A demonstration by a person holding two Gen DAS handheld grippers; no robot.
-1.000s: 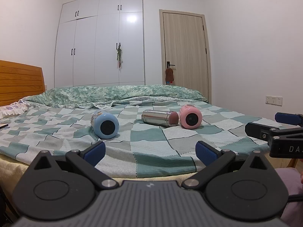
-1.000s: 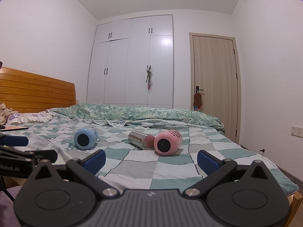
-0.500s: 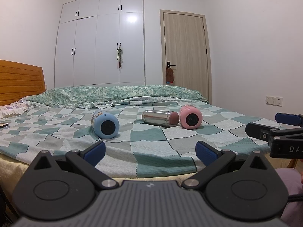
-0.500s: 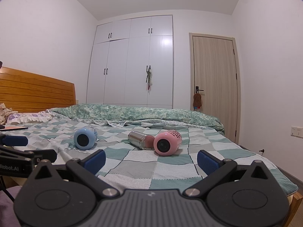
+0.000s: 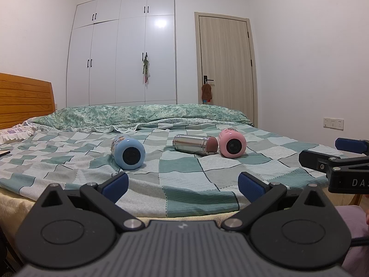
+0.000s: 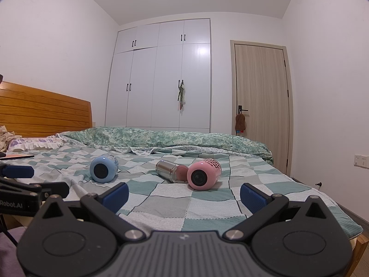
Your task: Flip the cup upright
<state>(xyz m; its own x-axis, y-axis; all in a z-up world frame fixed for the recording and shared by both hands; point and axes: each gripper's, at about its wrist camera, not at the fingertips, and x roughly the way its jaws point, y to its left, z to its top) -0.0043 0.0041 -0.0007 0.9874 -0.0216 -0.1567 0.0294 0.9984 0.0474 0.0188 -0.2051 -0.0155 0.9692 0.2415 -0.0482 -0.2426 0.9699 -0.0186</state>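
Checked bedspread [image 5: 184, 173] — white wardrobe [image 5: 122, 55], wooden door [image 5: 224, 69].

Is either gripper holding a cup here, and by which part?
Nothing is held. The left gripper and right gripper are open, short of the cups.

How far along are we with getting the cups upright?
Nothing is done yet: the blue cup, steel cup and pink cup all lie on their sides on the bed. Nothing is in hand: the left gripper and right gripper are open and empty. All three flips remain.
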